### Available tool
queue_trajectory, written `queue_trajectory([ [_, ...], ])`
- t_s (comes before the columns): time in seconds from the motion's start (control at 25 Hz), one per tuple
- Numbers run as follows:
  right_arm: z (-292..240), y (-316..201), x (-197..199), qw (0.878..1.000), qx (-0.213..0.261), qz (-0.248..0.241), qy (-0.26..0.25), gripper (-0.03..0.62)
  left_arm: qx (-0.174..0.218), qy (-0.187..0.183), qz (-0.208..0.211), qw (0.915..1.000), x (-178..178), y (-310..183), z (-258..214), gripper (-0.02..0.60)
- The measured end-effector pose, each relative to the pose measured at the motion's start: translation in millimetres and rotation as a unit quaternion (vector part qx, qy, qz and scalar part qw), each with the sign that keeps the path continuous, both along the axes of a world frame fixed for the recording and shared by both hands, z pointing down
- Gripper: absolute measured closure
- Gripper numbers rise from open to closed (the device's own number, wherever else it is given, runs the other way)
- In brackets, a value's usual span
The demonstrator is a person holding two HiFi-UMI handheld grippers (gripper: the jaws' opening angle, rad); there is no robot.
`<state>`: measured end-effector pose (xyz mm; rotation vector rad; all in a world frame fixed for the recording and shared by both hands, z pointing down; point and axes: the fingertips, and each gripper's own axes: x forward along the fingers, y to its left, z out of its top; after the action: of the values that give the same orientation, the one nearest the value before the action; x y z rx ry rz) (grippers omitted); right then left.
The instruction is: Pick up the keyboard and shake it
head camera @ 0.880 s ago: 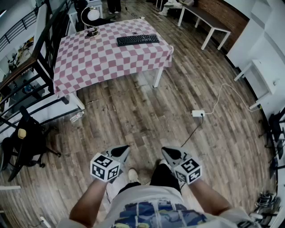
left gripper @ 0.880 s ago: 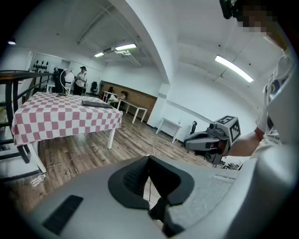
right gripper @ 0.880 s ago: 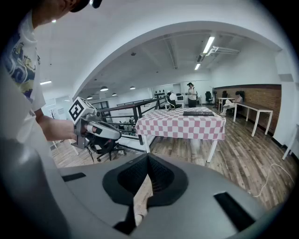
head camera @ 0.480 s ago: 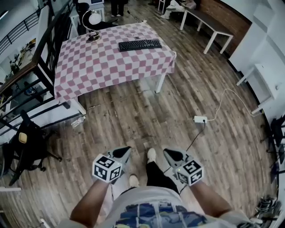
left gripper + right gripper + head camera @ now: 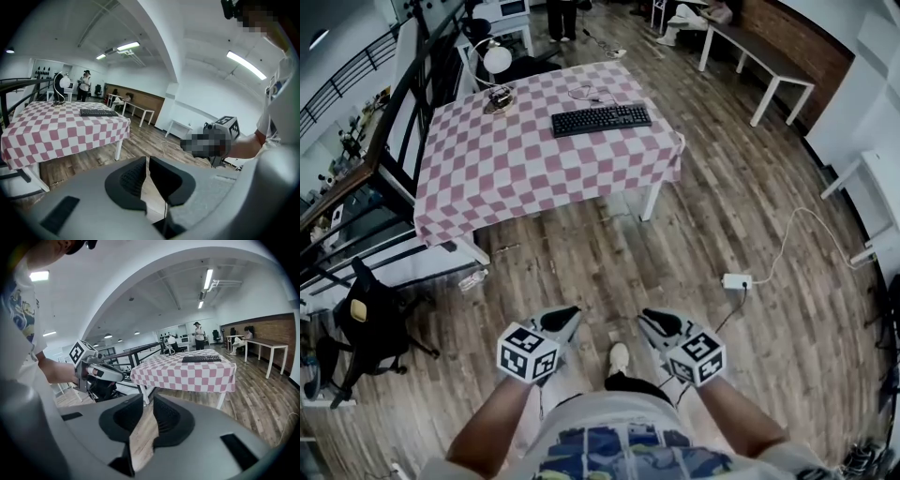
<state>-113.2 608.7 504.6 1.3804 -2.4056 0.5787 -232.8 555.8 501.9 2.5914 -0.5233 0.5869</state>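
Both tongs hang low in the head view, close to the person's body. The left gripper (image 5: 559, 321) has its jaws pressed together, and the right gripper (image 5: 654, 322) has its jaws a narrow slit apart with only floorboards showing through (neither pinches anything).

Since the earlier frames the checkered table (image 5: 516, 173) has slid down the head view and looks nearer, and the keyboard (image 5: 601, 119) has come with it. The white power strip (image 5: 737, 280) on the floor has drifted down and to the right. One pale shoe (image 5: 619, 357) now shows between the tongs, which keep their place in the view.

Wood floor (image 5: 581, 253) stretches between the tongs and the table. The power strip and its white cable lie off to the right of that stretch. A black railing (image 5: 398, 122) runs along the table's left side, with a dark chair (image 5: 366, 323) below it. A round lamp (image 5: 495, 60) stands at the table's far left corner, and a white bench (image 5: 759, 56) stands far right.

The keyboard lies flat on the table's far half, toward its right edge, well apart from both tongs. It sits above and left of the left jaws in the left gripper view, and above and right of the right jaws in the right gripper view.
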Motion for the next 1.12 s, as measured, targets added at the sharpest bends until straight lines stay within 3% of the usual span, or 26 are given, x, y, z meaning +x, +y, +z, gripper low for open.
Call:
queue_trajectory([
  [0.08,-2.1,-25.0,22.0,1.0,0.007,-0.005,0.007,0.514,-0.001,0.002,-0.007,1.0,20.8,-24.9,-4.3,0.555],
  [0.48,7.5,-123.9,107.6,1.0,-0.005,0.008,0.013,0.516,-0.001,0.004,-0.023,0.9997,89.4,-132.3,-11.6,0.518],
  [0.8,2.9,-241.9,132.3,0.999,-0.021,0.034,0.018,0.502,-0.01,0.019,-0.026,0.9994,96.7,-257.6,-7.9,0.505],
  [1.12,-10.0,-371.4,132.6,0.997,-0.021,0.061,0.034,0.479,-0.005,0.018,-0.005,0.9998,93.1,-388.9,-11.3,0.482],
])
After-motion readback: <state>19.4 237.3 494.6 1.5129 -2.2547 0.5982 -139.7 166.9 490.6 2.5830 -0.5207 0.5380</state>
